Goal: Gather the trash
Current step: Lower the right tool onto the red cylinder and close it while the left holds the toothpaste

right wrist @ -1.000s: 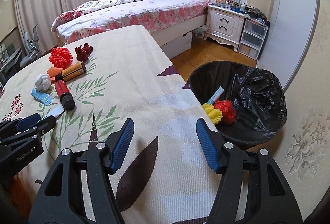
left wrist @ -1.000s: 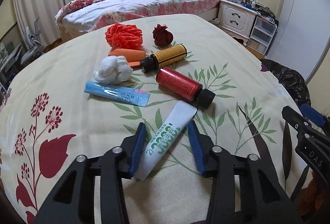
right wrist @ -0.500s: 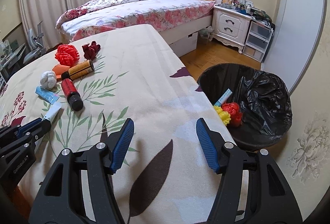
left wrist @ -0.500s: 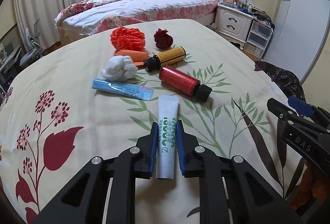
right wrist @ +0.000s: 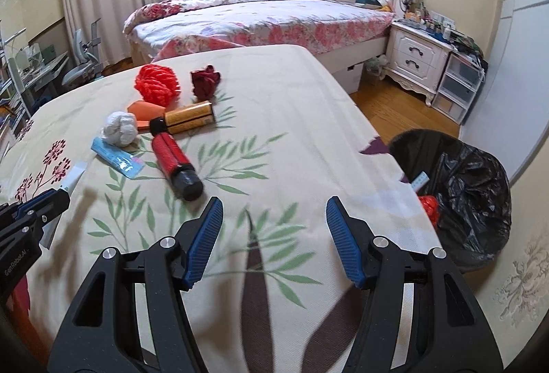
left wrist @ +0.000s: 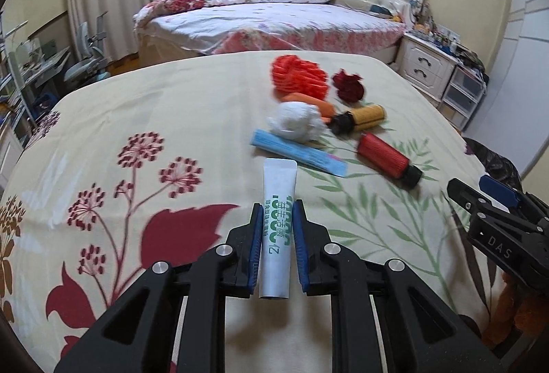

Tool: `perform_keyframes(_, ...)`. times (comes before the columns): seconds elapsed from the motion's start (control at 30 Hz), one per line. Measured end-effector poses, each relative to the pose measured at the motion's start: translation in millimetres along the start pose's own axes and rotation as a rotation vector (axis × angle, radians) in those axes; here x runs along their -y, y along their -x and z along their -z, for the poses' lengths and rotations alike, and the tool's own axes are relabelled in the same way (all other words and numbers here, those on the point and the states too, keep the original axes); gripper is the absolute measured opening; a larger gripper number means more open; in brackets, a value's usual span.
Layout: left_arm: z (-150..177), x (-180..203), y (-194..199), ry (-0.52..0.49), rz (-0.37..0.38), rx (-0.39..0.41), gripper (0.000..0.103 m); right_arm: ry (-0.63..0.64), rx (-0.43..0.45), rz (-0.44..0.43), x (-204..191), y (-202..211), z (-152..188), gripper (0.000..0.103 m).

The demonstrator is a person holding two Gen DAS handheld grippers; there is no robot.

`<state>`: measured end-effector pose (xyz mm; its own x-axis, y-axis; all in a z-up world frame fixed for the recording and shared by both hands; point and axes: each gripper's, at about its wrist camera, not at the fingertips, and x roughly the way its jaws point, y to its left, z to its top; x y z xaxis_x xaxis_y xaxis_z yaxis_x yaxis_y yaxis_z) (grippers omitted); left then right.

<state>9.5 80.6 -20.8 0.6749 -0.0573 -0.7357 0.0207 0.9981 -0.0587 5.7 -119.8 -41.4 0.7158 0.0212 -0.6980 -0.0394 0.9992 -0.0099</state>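
My left gripper [left wrist: 277, 211] is shut on a white tube with green print [left wrist: 278, 201], its blue pads pressing both sides; the tube's flat end points away, above the cloth. Beyond it on the floral tablecloth [left wrist: 171, 105] lie a blue sachet [left wrist: 296, 153], a white paper wad [left wrist: 296, 122], a red bottle [left wrist: 386, 155], a yellow bottle [left wrist: 363, 117], an orange piece [left wrist: 308, 100], a red mesh ball [left wrist: 298, 74] and a dark red crumple [left wrist: 348, 84]. My right gripper [right wrist: 272, 211] stands open over bare cloth, nothing between its fingers. The black-lined bin [right wrist: 459, 191] sits right of the table, holding some trash.
A bed [right wrist: 260, 19] with a floral cover stands behind the table, a white nightstand [right wrist: 415, 60] and plastic drawers [right wrist: 456, 88] at its right. Wood floor [right wrist: 394, 108] lies between table and nightstand. A desk and chair [left wrist: 79, 64] are at far left.
My left gripper closed on the white tube and lifted it off the cloth, swinging leftward. The right gripper shifted left too, jaws unchanged, so the bin now sits nearer the frame's right edge.
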Motion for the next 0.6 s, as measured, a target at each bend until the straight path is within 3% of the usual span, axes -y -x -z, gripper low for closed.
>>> perform_keyframes(0.3,-10,-45,-5,0.083,-0.070,0.012,0.019,0.046,-0.013,-0.056,-32,-17,-20,0.061)
perform_keyframes(0.6,-13,-64,-11,0.111,-0.093,0.005,0.019,0.080,-0.051,-0.089,-53,-37,-33,0.060)
